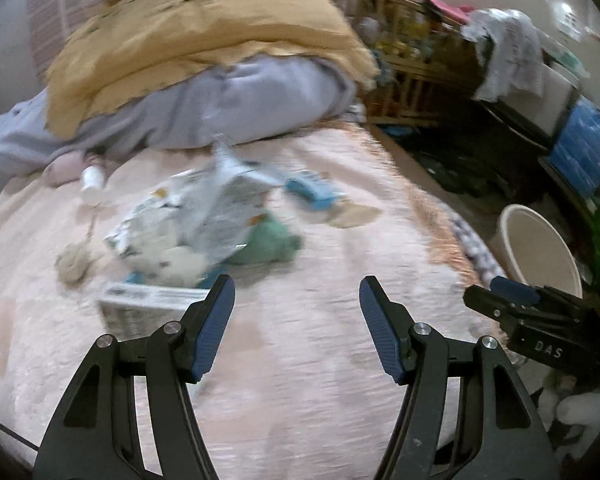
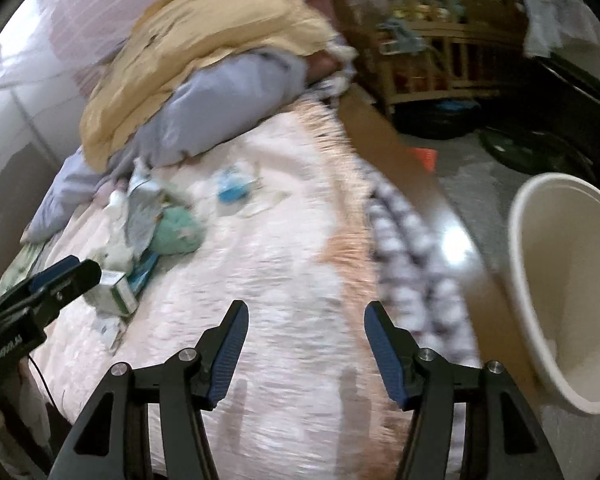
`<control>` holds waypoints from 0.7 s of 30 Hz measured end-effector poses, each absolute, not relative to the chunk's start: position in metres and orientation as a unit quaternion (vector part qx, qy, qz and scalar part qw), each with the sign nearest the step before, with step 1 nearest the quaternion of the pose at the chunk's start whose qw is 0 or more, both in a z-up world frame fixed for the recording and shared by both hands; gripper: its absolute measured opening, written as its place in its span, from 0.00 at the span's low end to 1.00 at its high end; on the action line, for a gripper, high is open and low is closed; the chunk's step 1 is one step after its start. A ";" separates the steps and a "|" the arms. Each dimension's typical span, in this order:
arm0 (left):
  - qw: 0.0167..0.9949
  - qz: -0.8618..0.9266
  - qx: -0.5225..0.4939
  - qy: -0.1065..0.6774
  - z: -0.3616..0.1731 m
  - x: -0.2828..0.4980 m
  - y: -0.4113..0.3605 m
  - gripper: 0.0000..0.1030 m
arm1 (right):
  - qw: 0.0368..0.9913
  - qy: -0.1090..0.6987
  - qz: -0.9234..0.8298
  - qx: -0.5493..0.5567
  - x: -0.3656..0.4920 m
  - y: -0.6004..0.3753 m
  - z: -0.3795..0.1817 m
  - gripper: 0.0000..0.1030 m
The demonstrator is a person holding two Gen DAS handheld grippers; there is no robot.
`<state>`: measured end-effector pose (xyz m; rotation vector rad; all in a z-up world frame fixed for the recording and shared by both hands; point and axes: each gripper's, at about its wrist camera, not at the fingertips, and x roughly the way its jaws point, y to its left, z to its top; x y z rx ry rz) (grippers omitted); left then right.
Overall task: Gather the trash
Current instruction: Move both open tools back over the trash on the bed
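Observation:
Trash lies on a pink bed cover [image 1: 300,360]: a crumpled printed wrapper [image 1: 204,208], a small white-green carton [image 1: 148,300], a blue packet [image 1: 312,190], a white bottle [image 1: 92,184] and a green cloth lump [image 1: 268,242]. My left gripper [image 1: 296,308] is open and empty above the cover, just short of the carton. My right gripper [image 2: 304,328] is open and empty over the bed's right part. The carton [image 2: 114,290], blue packet [image 2: 232,190] and wrapper [image 2: 140,208] show to its left. A cream bin [image 2: 560,280] stands on the floor at right, also in the left wrist view [image 1: 540,248].
A yellow quilt [image 1: 204,40] on a lilac blanket [image 1: 220,108] is heaped at the bed's far end. A grey-white braided bumper [image 2: 412,256] runs along the bed's right edge. A wooden crib [image 1: 412,60] and dark clutter stand beyond on the floor.

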<state>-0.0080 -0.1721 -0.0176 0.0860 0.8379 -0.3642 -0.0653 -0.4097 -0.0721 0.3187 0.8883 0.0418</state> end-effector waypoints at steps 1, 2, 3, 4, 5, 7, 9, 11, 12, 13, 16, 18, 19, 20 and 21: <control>0.898 -0.168 0.036 0.406 -0.018 -0.006 -0.162 0.62 | 0.890 0.429 0.026 0.150 -0.062 -0.403 -0.072 0.56; 0.899 -0.160 0.031 0.407 -0.018 -0.004 -0.152 0.62 | 0.890 0.431 0.034 0.147 -0.058 -0.396 -0.072 0.57; 0.901 -0.150 0.025 0.407 -0.019 -0.002 -0.139 0.62 | 0.889 0.433 0.042 0.143 -0.054 -0.388 -0.072 0.57; 0.902 -0.144 0.022 0.407 -0.019 -0.001 -0.131 0.62 | 0.888 0.435 0.051 0.139 -0.050 -0.381 -0.072 0.57; 0.903 -0.134 0.018 0.407 -0.019 0.002 -0.120 0.62 | 0.887 0.437 0.062 0.135 -0.046 -0.374 -0.072 0.57; 0.904 -0.116 0.010 0.410 -0.021 0.007 -0.098 0.62 | 0.885 0.440 0.082 0.128 -0.038 -0.358 -0.071 0.57; 0.905 -0.103 0.004 0.412 -0.024 0.009 -0.080 0.62 | 0.884 0.441 0.099 0.122 -0.030 -0.342 -0.070 0.57; 0.906 -0.085 -0.002 0.414 -0.027 0.013 -0.059 0.62 | 0.883 0.441 0.113 0.113 -0.021 -0.327 -0.067 0.57; 0.907 -0.078 -0.005 0.415 -0.028 0.014 -0.049 0.62 | 0.883 0.440 0.121 0.108 -0.017 -0.319 -0.066 0.57; 0.907 -0.067 -0.009 0.416 -0.030 0.016 -0.037 0.62 | 0.882 0.439 0.134 0.103 -0.012 -0.308 -0.063 0.57; 0.906 -0.043 -0.021 0.420 -0.035 0.023 -0.009 0.62 | 0.874 0.438 0.177 0.107 0.000 -0.285 -0.058 0.57; 0.905 -0.028 -0.032 0.423 -0.038 0.028 0.010 0.62 | 0.869 0.438 0.207 0.100 0.012 -0.264 -0.053 0.54; 0.905 -0.023 -0.036 0.424 -0.038 0.029 0.016 0.62 | 0.868 0.436 0.219 0.091 0.018 -0.253 -0.050 0.52; 0.905 -0.017 -0.041 0.424 -0.039 0.031 0.024 0.62 | 0.867 0.434 0.230 0.080 0.024 -0.241 -0.047 0.52; 0.904 -0.013 -0.045 0.425 -0.040 0.032 0.031 0.62 | 0.867 0.433 0.239 0.069 0.031 -0.228 -0.044 0.52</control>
